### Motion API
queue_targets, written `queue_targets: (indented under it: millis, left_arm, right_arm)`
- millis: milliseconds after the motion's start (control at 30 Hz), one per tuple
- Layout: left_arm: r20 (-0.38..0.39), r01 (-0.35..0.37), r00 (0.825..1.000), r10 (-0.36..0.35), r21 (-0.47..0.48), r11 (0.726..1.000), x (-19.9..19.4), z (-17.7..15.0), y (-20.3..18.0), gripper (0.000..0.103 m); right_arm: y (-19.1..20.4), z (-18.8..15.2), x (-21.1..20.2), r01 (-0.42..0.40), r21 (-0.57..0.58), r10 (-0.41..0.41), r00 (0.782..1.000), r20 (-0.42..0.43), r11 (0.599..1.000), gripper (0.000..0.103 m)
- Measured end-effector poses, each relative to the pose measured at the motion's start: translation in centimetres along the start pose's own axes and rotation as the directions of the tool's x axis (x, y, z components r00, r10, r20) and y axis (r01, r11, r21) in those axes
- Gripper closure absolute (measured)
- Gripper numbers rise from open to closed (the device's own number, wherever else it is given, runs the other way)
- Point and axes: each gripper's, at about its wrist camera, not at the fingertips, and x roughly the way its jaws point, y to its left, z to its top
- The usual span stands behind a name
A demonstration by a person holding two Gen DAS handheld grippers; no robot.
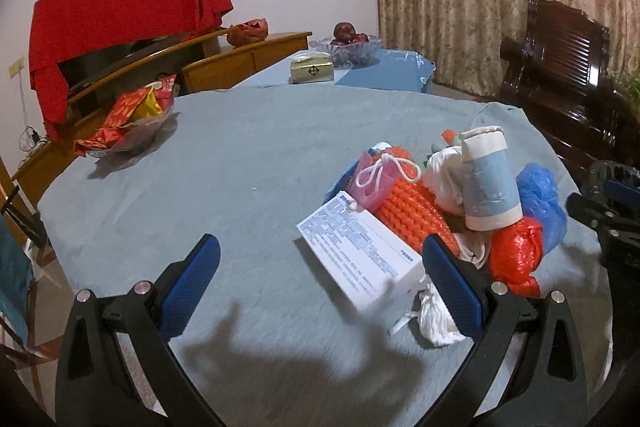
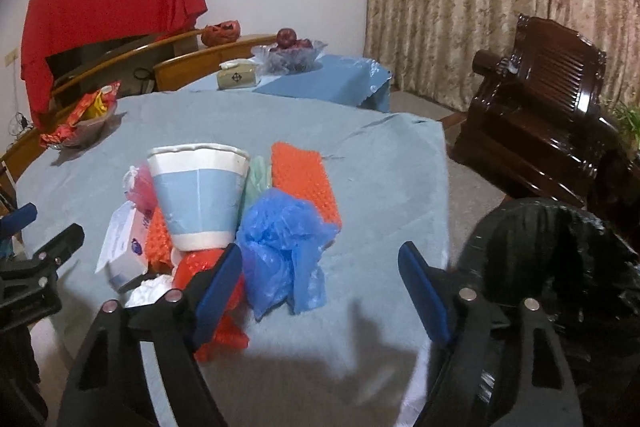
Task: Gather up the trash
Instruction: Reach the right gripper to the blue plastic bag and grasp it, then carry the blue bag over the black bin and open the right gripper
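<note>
On cloth: crumpled blue bag (image 2: 280,239), ribbed paper cup (image 2: 198,195).

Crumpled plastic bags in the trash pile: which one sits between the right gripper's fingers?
The blue bag. It lies in the open right gripper; the red bag sits behind the left finger.

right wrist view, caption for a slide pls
Open right gripper nears a blue plastic bag and paper cup on the table, bin alongside.
</note>
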Motion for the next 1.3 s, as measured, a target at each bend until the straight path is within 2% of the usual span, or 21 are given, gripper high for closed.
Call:
queue_targets:
  millis: [167, 267, 400, 533, 800, 1033, 1133, 1200, 1300]
  left_arm:
    - [-0.019, 0.016, 1.0, -0.016, 0.004, 1.0, 1.7, 0.0, -0.8, 0.005]
    - [-0.04, 0.025, 0.999, -0.025, 0.003, 1.0, 2.7, -0.2, -1.2, 0.005]
    - [-0.046, 0.045, 0.998, -0.046, -0.009, 0.999, 3.0, -0.3, -1.7, 0.005]
    - [-0.023, 0.051, 0.998, -0.05, 0.031, 0.998, 2.4, -0.5, -2.6, 0.005]
    - [-0.022, 0.067, 0.998, -0.067, 0.008, 0.998, 2.0, -0.1, -2.9, 0.005]
    - [0.022, 0.15, 0.988, -0.15, 0.032, 0.988, 0.4, 1.3, -5.4, 0.006]
    - [0.028, 0.178, 0.983, -0.179, 0.05, 0.983, 0.5, 1.7, -6.9, 0.01]
    - [0.023, 0.192, 0.981, -0.194, 0.056, 0.98, 0.9, 2.1, -7.6, 0.021]
    - [0.005, 0.213, 0.977, -0.213, 0.049, 0.976, 2.0, 2.5, -8.4, 0.026]
  right_arm:
    - [0.6, -0.1, 2.5, -0.027, -0.012, 0.026, 0.998, -0.049, 1.0, 0.031]
    - [0.9, -0.3, 3.6, -0.065, -0.014, 0.064, 0.995, -0.076, 0.998, 0.041]
    - [1.0, -0.5, 4.3, -0.181, 0.0, 0.18, 0.977, -0.115, 0.983, 0.077]
    - [1.1, -0.4, 3.8, -0.204, -0.022, 0.201, 0.974, -0.101, 0.979, 0.091]
    - [0.0, 0.4, 1.3, -0.191, 0.005, 0.191, 0.981, -0.039, 0.982, 0.094]
    - [-1.1, 1.5, -0.4, -0.165, 0.013, 0.165, 0.986, 0.003, 0.986, 0.094]
    - [-1.9, 1.8, -0.6, -0.14, 0.015, 0.14, 0.99, 0.009, 0.99, 0.094]
    - [-2.4, 1.8, -0.8, -0.132, 0.019, 0.132, 0.991, 0.01, 0.991, 0.094]
    - [-2.8, 1.8, -0.7, -0.125, 0.025, 0.125, 0.992, 0.009, 0.992, 0.094]
